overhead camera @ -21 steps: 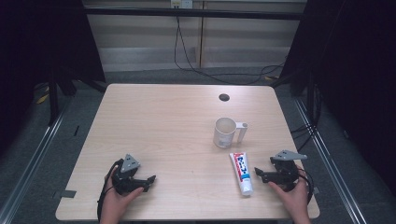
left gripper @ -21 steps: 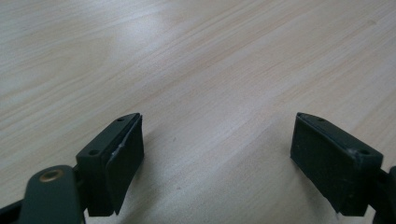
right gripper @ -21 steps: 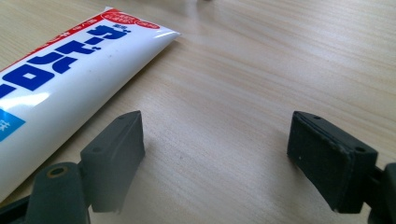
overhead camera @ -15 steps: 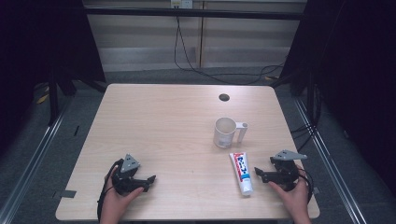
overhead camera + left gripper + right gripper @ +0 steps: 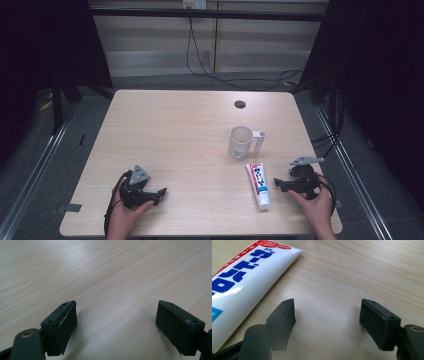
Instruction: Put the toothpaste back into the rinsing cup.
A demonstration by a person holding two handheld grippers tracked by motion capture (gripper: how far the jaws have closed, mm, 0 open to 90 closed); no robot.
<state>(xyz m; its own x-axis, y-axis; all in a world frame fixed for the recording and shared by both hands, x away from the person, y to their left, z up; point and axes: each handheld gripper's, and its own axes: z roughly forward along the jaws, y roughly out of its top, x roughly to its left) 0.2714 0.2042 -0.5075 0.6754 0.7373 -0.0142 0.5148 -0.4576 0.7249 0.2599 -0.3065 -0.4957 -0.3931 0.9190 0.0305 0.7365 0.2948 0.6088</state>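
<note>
Two black two-jaw grippers, one per hand, both with jaws spread apart and nothing between the pads. Right gripper: its fingers frame bare tabletop, and the white plastic toothpaste tube with red and blue lettering lies just beside the near jaw, outside the gap and not touched; in the high view the same gripper rests low at the table's near right edge, pointing toward the tube, which lies flat with its cap toward the person. Left gripper: its fingers likewise straddle plain wood; in the high view it sits at the near left, well apart from everything else. Step in hand, as judged: the approach to the tube, before any grasp. The next move would call for shifting the right gripper sideways until the tube's body sits between the pads, then closing across its narrow width; a flat, soft tube may slide or buckle if pinched off-centre. Count: one toothpaste tube; one white ceramic mug with a side handle, upright, empty as far as can be seen, just beyond the tube; one light wooden table with rounded corners; one dark round grommet hole near the far edge; two hands; two grippers.
</note>
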